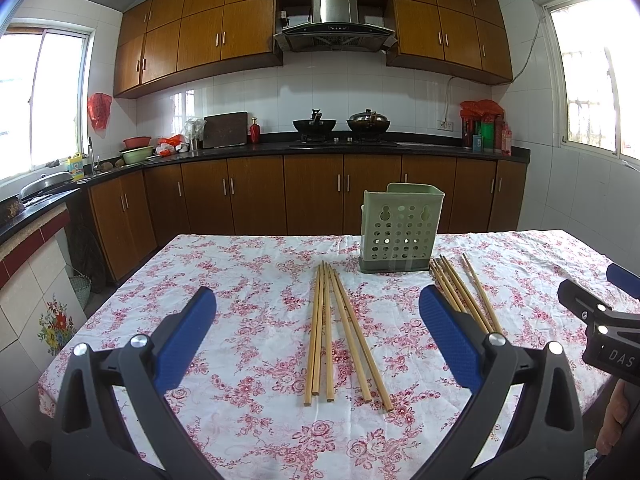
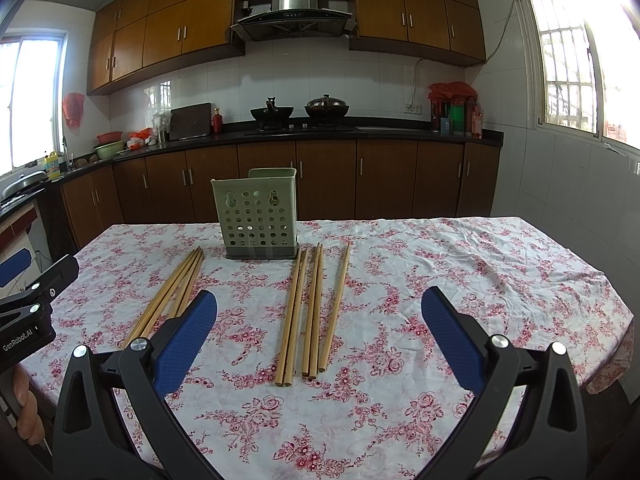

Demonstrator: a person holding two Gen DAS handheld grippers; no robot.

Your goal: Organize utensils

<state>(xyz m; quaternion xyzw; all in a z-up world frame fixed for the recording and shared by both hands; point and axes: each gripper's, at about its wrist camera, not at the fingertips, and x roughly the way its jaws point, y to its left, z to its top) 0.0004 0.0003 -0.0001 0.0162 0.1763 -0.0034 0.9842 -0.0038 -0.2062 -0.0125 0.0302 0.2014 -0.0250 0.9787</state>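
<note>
Wooden chopsticks (image 1: 340,332) flank the green holder (image 1: 400,228) on the floral tablecloth (image 2: 440,264); both tongs (image 1: 318,332) (image 2: 320,332) gape empty.

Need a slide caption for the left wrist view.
Open left gripper above chopsticks on a floral tablecloth, green holder beyond.

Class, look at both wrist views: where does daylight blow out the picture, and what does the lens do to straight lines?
Left wrist view: both windows are overexposed, and the cabinets bow into an arch. Right wrist view: the right window flares white at the corner, the counter curves, and the chopsticks on the table stay sharp.
</note>
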